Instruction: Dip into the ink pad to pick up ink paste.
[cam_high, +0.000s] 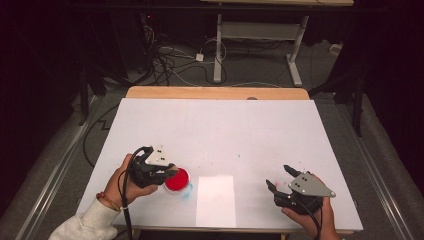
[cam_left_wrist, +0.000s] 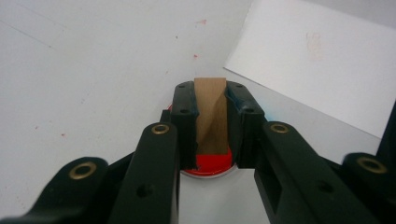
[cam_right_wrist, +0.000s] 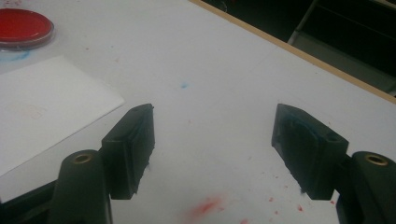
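Observation:
A round red dish (cam_high: 177, 180) sits on the white table (cam_high: 215, 125) near its front left. My left gripper (cam_high: 170, 173) hovers over the dish's left edge. In the left gripper view, the left gripper (cam_left_wrist: 211, 91) is shut on a small upright wooden block (cam_left_wrist: 210, 112), and the red dish (cam_left_wrist: 212, 164) lies right beneath the block. My right gripper (cam_high: 278, 176) rests at the front right, open with nothing between its fingers. In the right gripper view, the right gripper (cam_right_wrist: 212, 116) stands over bare table with the red dish (cam_right_wrist: 23, 28) far off at the upper left.
A white paper sheet (cam_high: 216, 200) lies at the front edge between the two hands, just right of the dish. Small red and blue stains dot the table. A wooden strip (cam_high: 215, 93) borders the far edge. Cables and a table frame lie beyond on the floor.

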